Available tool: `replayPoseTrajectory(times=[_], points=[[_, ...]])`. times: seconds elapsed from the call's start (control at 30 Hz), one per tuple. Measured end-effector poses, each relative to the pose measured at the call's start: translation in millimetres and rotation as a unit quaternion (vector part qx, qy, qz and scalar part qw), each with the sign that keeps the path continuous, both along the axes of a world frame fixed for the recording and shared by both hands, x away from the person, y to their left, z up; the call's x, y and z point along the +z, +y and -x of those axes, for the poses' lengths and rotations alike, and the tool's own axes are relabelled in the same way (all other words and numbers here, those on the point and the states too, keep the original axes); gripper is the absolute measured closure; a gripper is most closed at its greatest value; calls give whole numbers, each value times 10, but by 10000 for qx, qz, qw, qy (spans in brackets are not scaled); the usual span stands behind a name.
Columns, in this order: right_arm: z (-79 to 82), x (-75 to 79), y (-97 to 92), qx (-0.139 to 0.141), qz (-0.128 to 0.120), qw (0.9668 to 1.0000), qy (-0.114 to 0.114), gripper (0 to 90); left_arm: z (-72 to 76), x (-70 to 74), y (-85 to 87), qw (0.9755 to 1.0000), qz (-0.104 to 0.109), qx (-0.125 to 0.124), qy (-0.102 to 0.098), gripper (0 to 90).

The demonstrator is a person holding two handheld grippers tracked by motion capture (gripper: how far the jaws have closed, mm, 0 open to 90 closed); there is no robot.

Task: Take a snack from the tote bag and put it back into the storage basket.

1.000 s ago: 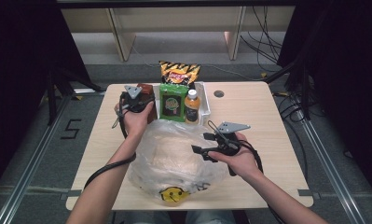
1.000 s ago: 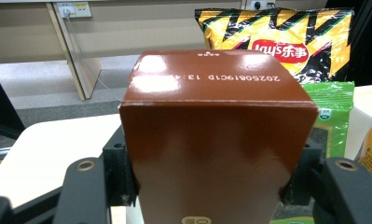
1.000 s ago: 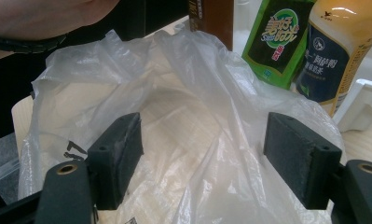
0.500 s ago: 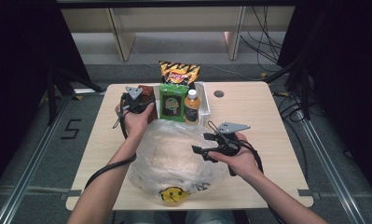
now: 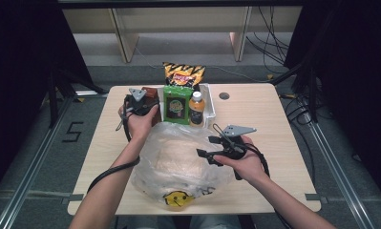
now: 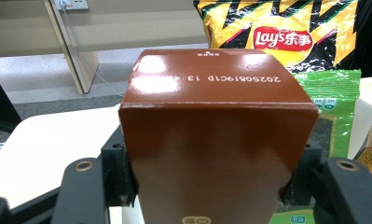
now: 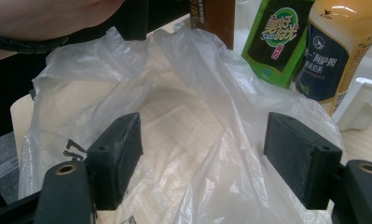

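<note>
A brown carton (image 6: 211,135) stands between the pads of my left gripper (image 6: 211,186), which is shut on it; from above the carton (image 5: 152,93) shows at the table's back left by the left gripper (image 5: 141,101). A clear plastic bag (image 5: 178,164) with a yellow smiley lies in the middle of the table. My right gripper (image 5: 205,155) is open at the bag's right edge; in the right gripper view its jaws (image 7: 202,163) stand wide over the bag's open mouth (image 7: 174,116).
A white tray (image 5: 210,106) at the back holds a green packet (image 5: 175,105) and an orange drink bottle (image 5: 196,109). A yellow crisp bag (image 5: 182,74) leans behind it. A round hole (image 5: 223,96) is in the wooden table, which has bare room at the right.
</note>
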State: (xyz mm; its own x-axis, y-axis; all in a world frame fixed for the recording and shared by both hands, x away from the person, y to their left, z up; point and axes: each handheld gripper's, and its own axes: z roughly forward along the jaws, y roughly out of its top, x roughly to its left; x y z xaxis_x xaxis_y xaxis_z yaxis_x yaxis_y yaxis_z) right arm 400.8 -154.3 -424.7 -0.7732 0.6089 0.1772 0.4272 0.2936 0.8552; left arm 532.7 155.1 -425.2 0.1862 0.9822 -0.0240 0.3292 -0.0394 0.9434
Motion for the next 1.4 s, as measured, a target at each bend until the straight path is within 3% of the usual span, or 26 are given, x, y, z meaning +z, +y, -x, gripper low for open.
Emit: replayPoseTrajectory(times=[0.03, 0.17, 0.43, 0.47, 0.5, 0.57, 0.6, 0.73, 1.1, 1.27, 1.33, 1.37, 1.4], points=[[9, -2, 8, 10, -42, 10000, 72, 283, 0, -1, -3, 10000, 4, 6, 1, 358], [2, -1, 2, 5, -6, 10000, 9, 283, -4, -12, -3, 10000, 49, -13, 84, 344], [7, -8, 11, 19, -13, 10000, 60, 281, 2, -50, 48, 9998, 88, -27, 198, 242], [-8, -12, 5, 35, 12, 10000, -23, 282, 5, -46, 53, 9997, 81, -48, 205, 228], [3, -6, 14, -34, -21, 10000, 43, 281, 10, -38, 60, 9997, 72, -78, 202, 219], [-5, -25, 19, 23, -13, 9999, -112, 281, 22, -26, 64, 9997, 84, -103, 192, 200], [13, -18, 23, -9, -25, 10000, 36, 281, 30, -18, 68, 9997, 88, -128, 207, 194], [-2, -23, 18, 58, 39, 10000, -67, 281, 60, -5, 91, 9991, 107, -275, 310, 165], [-5, -21, 12, 35, 91, 9999, -116, 280, 202, 82, 230, 9979, 195, -506, 367, 147], [15, -20, 38, -8, -78, 10000, 17, 280, 261, 112, 269, 9976, 251, -526, 365, 148], [4, -14, 22, 9, 48, 9999, -120, 280, 269, 124, 280, 9974, 270, -576, 342, 152], [3, -19, 20, 84, 60, 9999, -93, 280, 271, 127, 285, 9971, 268, -619, 341, 156], [36, -5, 31, -10, 12, 9999, 133, 280, 273, 125, 285, 9970, 290, -622, 352, 159]])
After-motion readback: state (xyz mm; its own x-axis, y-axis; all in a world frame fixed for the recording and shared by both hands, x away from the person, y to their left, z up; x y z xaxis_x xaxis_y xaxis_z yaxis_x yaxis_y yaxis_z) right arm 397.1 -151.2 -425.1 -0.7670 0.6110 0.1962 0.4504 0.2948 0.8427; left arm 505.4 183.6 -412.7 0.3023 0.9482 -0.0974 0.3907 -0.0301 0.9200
